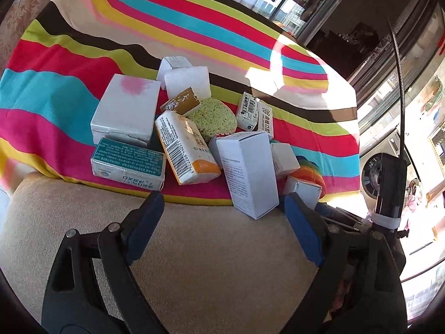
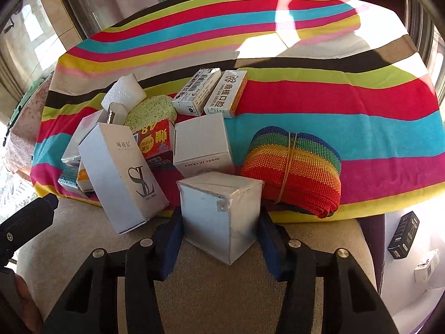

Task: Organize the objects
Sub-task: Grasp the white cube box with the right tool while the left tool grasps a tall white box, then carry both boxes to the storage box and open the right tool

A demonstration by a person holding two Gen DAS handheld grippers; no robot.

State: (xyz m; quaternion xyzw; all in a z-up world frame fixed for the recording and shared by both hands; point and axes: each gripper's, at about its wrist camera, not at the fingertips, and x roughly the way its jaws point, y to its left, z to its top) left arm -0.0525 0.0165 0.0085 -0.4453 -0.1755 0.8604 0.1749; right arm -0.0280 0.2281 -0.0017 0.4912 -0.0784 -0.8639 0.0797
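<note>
Pile of small packages sits on a striped cloth (image 2: 306, 105), at its near edge where it meets a beige cushion (image 1: 208, 250).

Right gripper (image 2: 221, 231): clenched on a small silver-grey cube box (image 2: 219, 214). Both blue pads (image 2: 172, 239) press its side faces; the box stands on the cushion edge, one corner toward the camera, taped flap on top.

Left gripper (image 1: 222, 211): released, jaws wide apart, nothing between the pads. It hovers over the cushion just in front of a tall white box (image 1: 247, 172), which leans at the cloth's edge without touching either finger.

Around the cube: a white "made in china" box (image 2: 203, 144) just behind it, a rainbow knit roll (image 2: 294, 167) bound with a rubber band to its right, the tall white box (image 2: 122, 172) tilted to its left.

Further back: a green sponge (image 1: 214, 117), a white foam block (image 1: 189, 80), an orange-and-white pack (image 1: 186, 147), a teal box (image 1: 128, 164), a larger white box with a pink blot (image 1: 128, 105), two narrow dental cartons (image 2: 211, 91) side by side.
</note>
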